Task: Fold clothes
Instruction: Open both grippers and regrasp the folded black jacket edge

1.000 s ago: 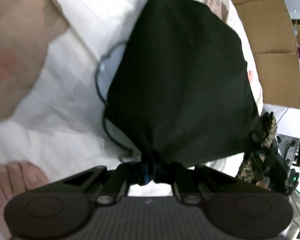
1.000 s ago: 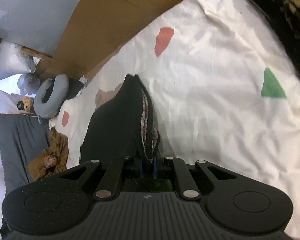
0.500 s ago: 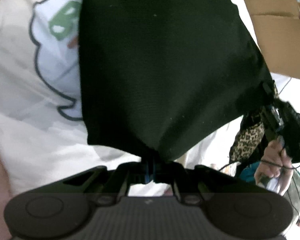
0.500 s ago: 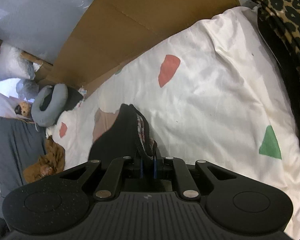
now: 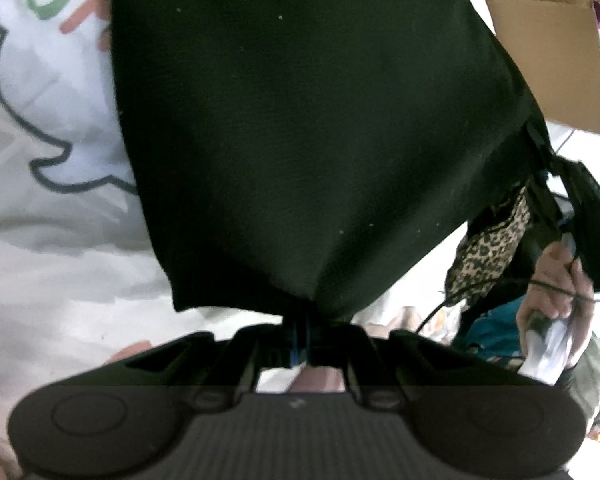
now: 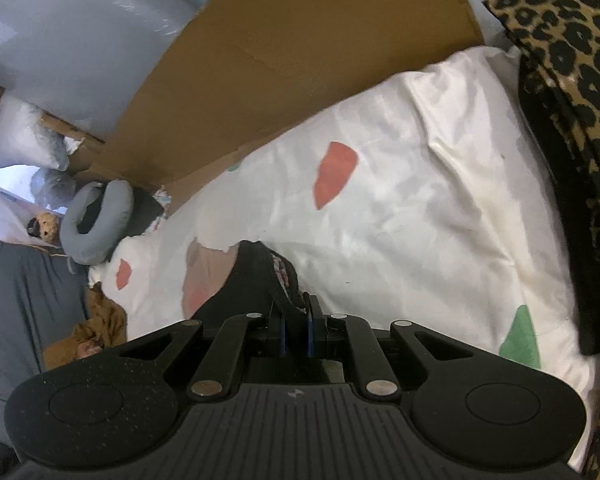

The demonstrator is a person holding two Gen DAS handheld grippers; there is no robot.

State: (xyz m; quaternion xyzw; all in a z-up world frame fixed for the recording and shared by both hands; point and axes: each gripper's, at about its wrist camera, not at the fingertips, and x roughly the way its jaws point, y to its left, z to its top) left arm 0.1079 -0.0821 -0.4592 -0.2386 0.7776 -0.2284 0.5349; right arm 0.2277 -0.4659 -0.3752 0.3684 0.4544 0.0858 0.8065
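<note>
A black garment (image 5: 300, 128) hangs stretched in the air and fills most of the left wrist view. My left gripper (image 5: 298, 336) is shut on its lower corner. My right gripper (image 6: 296, 332) is shut on another edge of the same black garment (image 6: 252, 280), where a patterned inner lining shows. The right gripper also shows at the right edge of the left wrist view (image 5: 540, 184), pinching the cloth's far corner. Below lies a white bedsheet (image 6: 400, 200) with coloured patches.
A leopard-print cloth (image 6: 572, 80) lies on the bed at the right. Brown cardboard (image 6: 280, 60) stands behind the bed. A grey neck pillow (image 6: 96, 220), a brown rag (image 6: 96, 332) and a grey mat (image 6: 20, 300) lie at the left.
Both grippers have lifted the black garment higher off the sheet. It now fills more of the left wrist view, and the right wrist view has tilted up toward the cardboard.
</note>
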